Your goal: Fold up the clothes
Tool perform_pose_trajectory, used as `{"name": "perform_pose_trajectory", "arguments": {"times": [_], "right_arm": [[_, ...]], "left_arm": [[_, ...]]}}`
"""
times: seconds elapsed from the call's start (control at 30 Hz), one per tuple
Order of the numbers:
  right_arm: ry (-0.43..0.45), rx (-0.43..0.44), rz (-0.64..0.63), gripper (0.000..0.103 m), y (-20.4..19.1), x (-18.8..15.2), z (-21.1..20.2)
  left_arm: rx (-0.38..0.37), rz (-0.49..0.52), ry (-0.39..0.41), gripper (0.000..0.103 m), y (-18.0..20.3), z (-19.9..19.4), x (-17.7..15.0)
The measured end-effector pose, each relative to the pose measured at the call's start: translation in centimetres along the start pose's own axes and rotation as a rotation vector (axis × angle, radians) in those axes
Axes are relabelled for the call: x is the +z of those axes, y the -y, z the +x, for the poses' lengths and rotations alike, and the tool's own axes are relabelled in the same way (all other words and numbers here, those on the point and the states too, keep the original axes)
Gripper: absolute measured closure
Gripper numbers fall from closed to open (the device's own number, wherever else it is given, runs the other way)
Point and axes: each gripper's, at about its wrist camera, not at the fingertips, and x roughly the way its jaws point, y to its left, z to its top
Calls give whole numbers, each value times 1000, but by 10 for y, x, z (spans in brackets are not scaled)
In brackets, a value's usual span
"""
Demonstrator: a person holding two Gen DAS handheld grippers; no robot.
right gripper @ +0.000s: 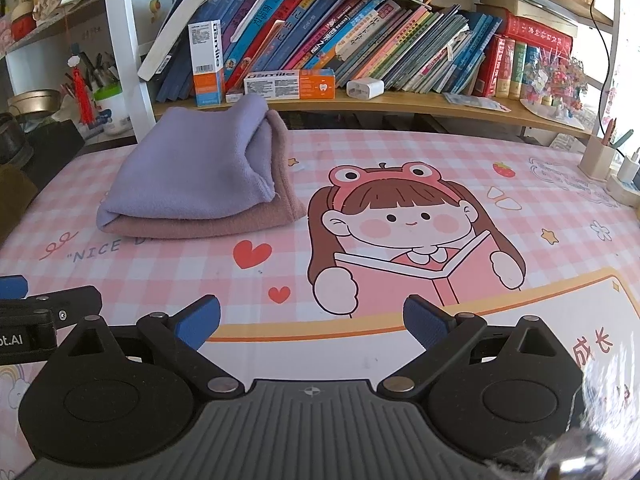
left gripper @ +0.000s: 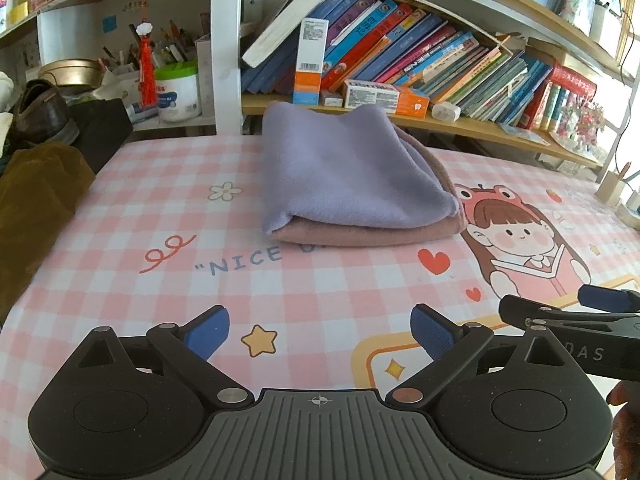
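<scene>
Nearest us, both tongs gape wide and empty over the checked counter (left gripper: 320,288): left tongs (left gripper: 320,336), right tongs (right gripper: 312,328). Only the right view shows the whole cartoon girl (right gripper: 412,232). At 11 o'clock there, the folded lilac cloth (right gripper: 192,168) tops the pink cloth (right gripper: 224,224), fold edges toward us, long axis running away toward the bookshelf (right gripper: 360,104).

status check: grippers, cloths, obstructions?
Left gripper open, empty. Right gripper open, empty. Purple cloth folded, stacked on pink cloth, on the mat. Nothing between grippers and stack.
</scene>
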Motion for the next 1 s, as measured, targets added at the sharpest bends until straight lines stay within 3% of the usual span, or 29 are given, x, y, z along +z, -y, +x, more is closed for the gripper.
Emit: {"name": "perform_pose_trajectory", "arguments": {"times": [1.0], "right_arm": [[-15,-4,0,4,0,0,3]], "left_arm": [[-17,-35,-8,4,-1,5,-1]]}}
